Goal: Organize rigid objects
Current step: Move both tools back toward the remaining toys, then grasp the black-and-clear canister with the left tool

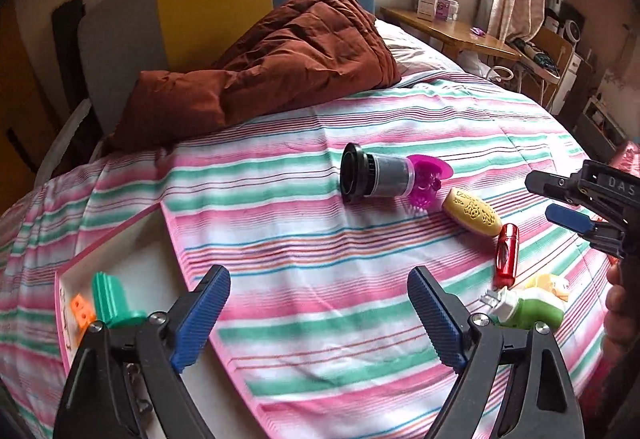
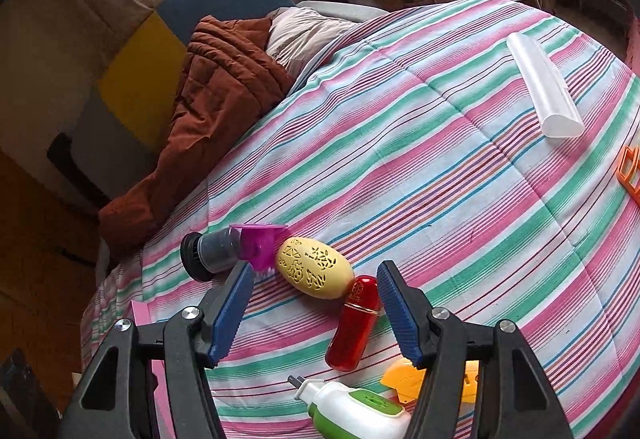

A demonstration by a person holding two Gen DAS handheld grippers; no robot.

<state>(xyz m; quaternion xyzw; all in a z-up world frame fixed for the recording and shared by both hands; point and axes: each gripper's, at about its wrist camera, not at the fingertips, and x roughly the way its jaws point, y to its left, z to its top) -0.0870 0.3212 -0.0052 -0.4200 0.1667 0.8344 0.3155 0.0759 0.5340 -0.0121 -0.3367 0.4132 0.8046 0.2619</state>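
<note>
1. Both tools are spread wide and empty: left tool (image 1: 318, 315) hangs beside the pink-rimmed white box (image 1: 160, 235); right tool (image 2: 314, 313) hangs over the glossy red plastic capsule (image 2: 354, 323).
2. Likely step: picking the capsule off the striped bed quilt (image 2: 440, 167).
3. The perforated yellow egg-shaped case (image 2: 314, 273) touches its top end; open quilt lies rightward.
</note>
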